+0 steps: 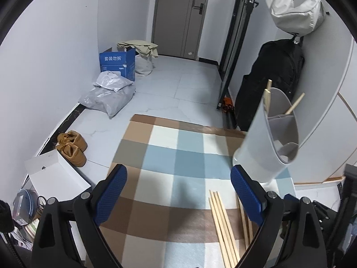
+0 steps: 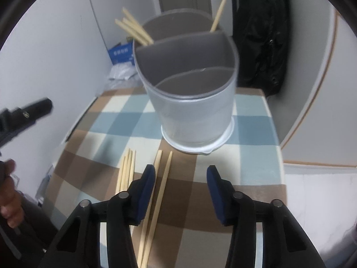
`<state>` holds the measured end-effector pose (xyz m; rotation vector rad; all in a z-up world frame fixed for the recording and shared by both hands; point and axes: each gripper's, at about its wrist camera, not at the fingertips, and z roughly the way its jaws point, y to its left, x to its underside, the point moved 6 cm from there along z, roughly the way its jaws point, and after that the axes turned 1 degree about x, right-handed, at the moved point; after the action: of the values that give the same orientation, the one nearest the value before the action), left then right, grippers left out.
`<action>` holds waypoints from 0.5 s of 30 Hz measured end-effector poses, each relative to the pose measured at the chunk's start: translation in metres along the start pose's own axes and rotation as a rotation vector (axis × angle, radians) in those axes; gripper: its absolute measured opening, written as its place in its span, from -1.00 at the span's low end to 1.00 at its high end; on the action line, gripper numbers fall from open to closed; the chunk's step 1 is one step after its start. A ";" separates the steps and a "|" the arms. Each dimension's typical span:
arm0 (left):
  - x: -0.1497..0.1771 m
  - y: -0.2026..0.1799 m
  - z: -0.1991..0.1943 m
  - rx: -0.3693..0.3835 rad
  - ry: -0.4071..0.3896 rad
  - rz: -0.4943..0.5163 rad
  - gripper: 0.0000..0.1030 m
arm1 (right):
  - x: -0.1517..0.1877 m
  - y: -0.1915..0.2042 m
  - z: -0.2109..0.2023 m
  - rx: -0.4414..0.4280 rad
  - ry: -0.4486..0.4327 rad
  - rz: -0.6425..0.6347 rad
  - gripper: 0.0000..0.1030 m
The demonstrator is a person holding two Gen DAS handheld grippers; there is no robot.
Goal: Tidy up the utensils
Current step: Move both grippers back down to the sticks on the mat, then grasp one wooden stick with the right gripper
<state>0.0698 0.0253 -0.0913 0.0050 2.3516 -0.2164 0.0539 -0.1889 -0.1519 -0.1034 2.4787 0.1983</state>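
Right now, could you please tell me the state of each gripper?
Left gripper: open, holding nothing.
Right gripper: open, holding nothing, over the chopsticks.

White walls (image 1: 55, 33), pale tiled floor (image 1: 189, 84), grey door (image 1: 180, 15), checked tablecloth (image 1: 169, 156)

Both tools, left (image 1: 178, 192) and right (image 2: 181, 191), seemingly empty, agape.

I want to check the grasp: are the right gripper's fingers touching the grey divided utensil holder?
Apart. The right wrist view shows open fingers short of the grey divided utensil holder, checked cloth between them.
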 end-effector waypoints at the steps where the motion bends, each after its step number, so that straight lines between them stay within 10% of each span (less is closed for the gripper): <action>1: 0.000 0.002 0.001 0.004 0.009 -0.011 0.77 | -0.001 0.002 0.006 0.003 0.010 -0.005 -0.23; 15: -0.002 0.037 0.014 0.014 0.066 -0.090 0.77 | 0.002 0.021 0.062 0.087 0.115 -0.084 -0.67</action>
<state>0.0831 0.0597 -0.1057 -0.0884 2.4181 -0.2810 0.0863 -0.1575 -0.1992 -0.1862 2.5871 0.0502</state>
